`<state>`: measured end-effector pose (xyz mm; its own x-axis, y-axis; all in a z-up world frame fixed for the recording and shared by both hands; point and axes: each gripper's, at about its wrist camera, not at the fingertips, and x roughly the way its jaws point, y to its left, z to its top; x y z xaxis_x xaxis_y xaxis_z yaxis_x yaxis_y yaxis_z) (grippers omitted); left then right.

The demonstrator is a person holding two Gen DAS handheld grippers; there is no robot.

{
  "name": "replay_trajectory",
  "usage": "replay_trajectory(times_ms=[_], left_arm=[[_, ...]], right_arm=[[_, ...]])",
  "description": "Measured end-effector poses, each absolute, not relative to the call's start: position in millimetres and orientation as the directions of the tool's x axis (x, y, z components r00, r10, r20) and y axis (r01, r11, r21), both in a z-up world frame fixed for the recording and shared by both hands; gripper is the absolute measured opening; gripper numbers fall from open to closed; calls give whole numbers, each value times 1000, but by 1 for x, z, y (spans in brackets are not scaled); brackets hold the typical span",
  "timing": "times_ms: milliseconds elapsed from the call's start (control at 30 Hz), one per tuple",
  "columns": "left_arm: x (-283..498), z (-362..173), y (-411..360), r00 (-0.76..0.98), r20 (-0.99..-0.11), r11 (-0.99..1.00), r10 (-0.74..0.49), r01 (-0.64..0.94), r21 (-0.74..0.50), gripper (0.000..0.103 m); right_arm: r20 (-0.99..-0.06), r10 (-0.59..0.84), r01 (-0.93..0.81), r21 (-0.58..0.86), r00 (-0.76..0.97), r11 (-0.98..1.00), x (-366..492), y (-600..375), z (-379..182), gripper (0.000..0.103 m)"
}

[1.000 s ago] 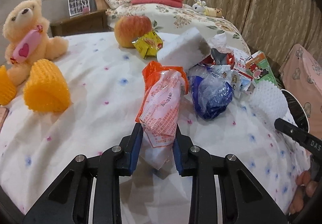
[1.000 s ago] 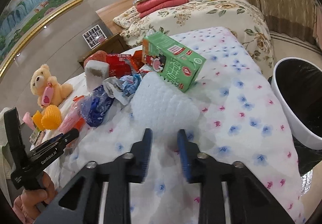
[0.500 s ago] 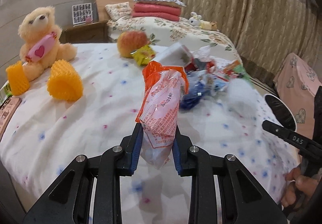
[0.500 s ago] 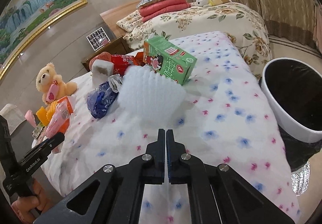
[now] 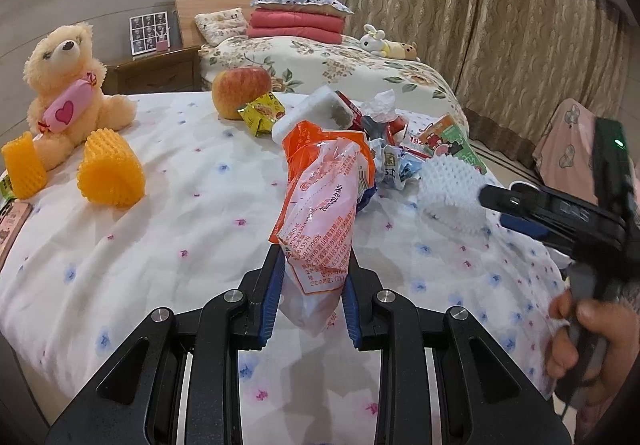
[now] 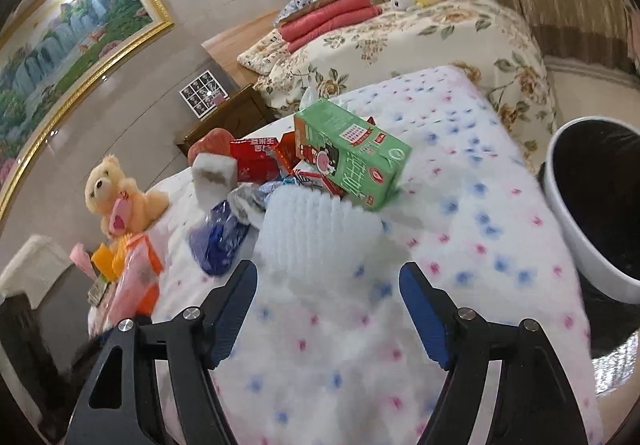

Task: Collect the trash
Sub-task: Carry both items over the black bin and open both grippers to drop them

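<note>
In my left wrist view, low centre of the frame, the left gripper [image 5: 311,291] is clamped on an orange-and-white plastic wrapper [image 5: 324,201], its blue pads pressing both sides of the lower end while the rest stands up above the flowered bedspread [image 5: 160,229]. At the right edge I see the right gripper [image 5: 516,205] with a hand [image 5: 580,341] on its handle, its tips just beside a white foam net sleeve [image 5: 452,185].

In my right wrist view the right gripper [image 6: 326,309] has just been opening; its jaws stand wide apart at the bottom of the frame, and the white foam net sleeve [image 6: 316,229] lies just ahead of them, not pressed by either pad. Behind the sleeve, mid-frame, sits the trash heap: a green carton [image 6: 352,157], red packets [image 6: 256,161], a white foam block [image 6: 212,173] and a blue bag [image 6: 218,245]. A white bin with a black liner [image 6: 576,221] stands at the right edge, beside the bed. A teddy bear [image 6: 116,193] sits at the left.
</note>
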<state>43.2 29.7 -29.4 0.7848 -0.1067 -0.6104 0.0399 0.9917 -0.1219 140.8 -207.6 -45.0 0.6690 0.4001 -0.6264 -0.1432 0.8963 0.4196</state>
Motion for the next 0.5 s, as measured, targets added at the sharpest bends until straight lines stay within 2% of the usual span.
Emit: replay_trajectory(times_ms=[100,133,167,200,267,500], left_arm=[[45,-30,29,784,-611,991,-114,46,-126,26],[45,-30,28,784,-611,991,-116,47,-127,26],[45,-30,27,783,-610,991,-119,52,-127,26],[46,-30,26,783,-610,990,-123,56,-127,26],[46,-30,23,782,-609,990,-130,65,-128,26],[45,-27,1,778,-604,985,-173,122,-124,26]], right_arm=[[-648,407,-128,433,643,892,153,-204,-54,71],[-651,410,-131,434,639,892,153,-204,-56,59],[-656,413,-139,428,631,893,153,-202,-57,37],[-658,411,-141,423,631,895,151,-202,-57,33],[-645,413,-151,422,643,894,145,-203,-55,26],[-618,394,-137,421,681,897,119,-228,-43,24]])
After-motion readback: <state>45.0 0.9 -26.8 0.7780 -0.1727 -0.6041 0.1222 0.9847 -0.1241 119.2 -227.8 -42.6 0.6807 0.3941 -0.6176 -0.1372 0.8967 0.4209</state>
